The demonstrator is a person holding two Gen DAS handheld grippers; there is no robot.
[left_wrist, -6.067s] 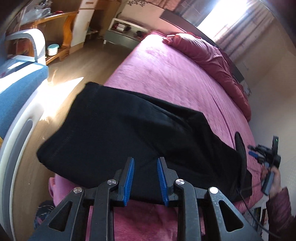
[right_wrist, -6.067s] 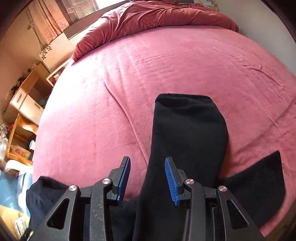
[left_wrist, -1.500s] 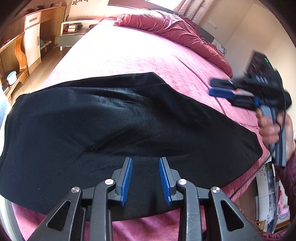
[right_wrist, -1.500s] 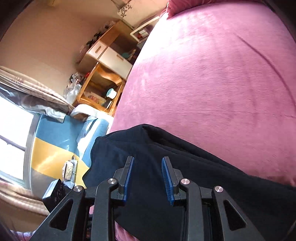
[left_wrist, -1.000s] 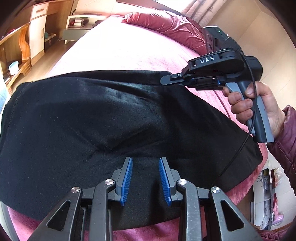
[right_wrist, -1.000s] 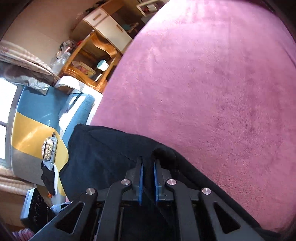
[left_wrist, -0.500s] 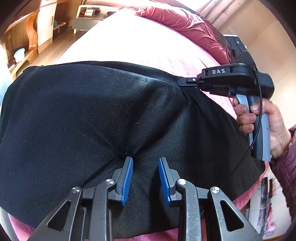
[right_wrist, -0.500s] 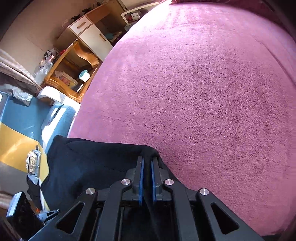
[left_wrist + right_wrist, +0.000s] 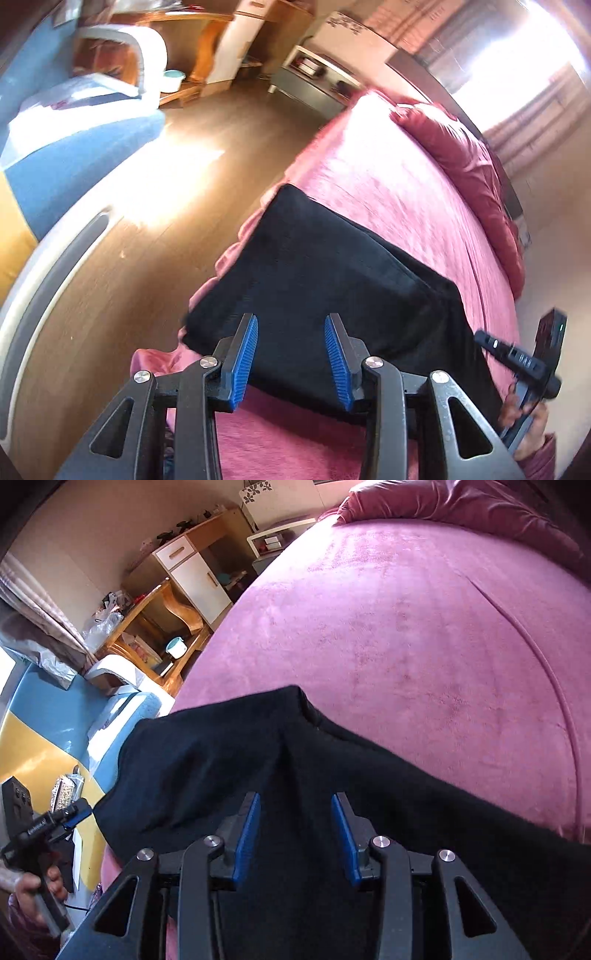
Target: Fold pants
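The near end of the black pants [image 9: 332, 273] is cut off behind my left claw [image 9: 291, 363], which is spread wide and empty above them. They lie along the bed [image 9: 406, 192] edge. My right claw [image 9: 295, 834], likewise wide with nothing between its pads, hovers over the cloth. Only the right view shows the wooden desk [image 9: 162, 616] beyond the bed.

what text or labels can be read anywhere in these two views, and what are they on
No text reads clearly.
White lettering on the side of the black handheld left gripper, seen in the right wrist view: too small to read.
Light marks on the black handheld right gripper, seen in the left wrist view: motion-blurred, unreadable.
Black folded pants on the pink bedspread: no label visible.
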